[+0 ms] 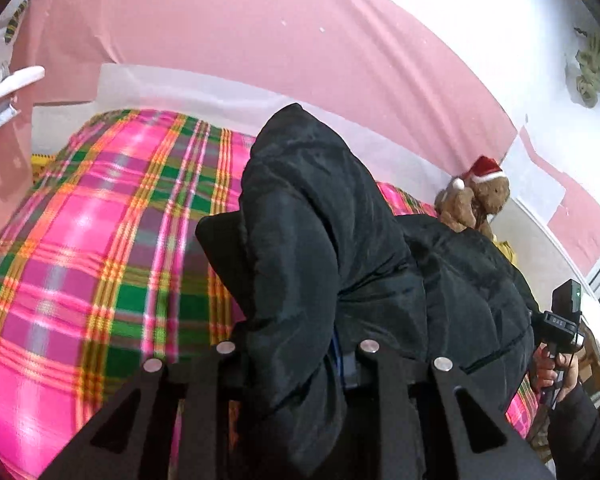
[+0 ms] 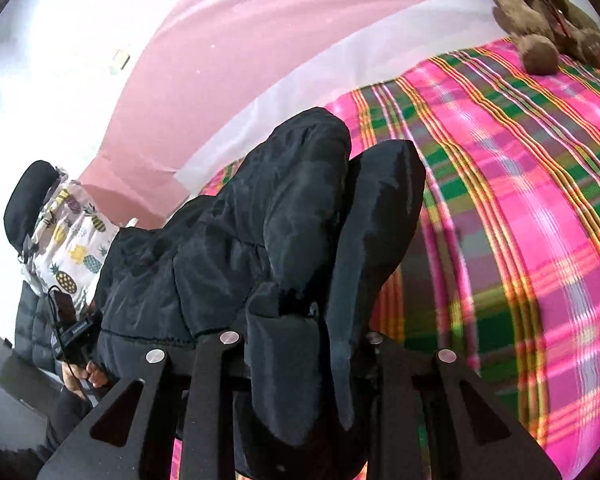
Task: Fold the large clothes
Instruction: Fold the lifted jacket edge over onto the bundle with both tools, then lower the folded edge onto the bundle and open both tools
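Pink walls and a plaid bedspread are seen behind a black padded jacket, which is bunched above the bedspread and clamped at two places by the left gripper and the right gripper. Both sets of fingertips are buried in its folds. Beyond the jacket, a plush bear is partly hidden, its head cropped in the right wrist view.
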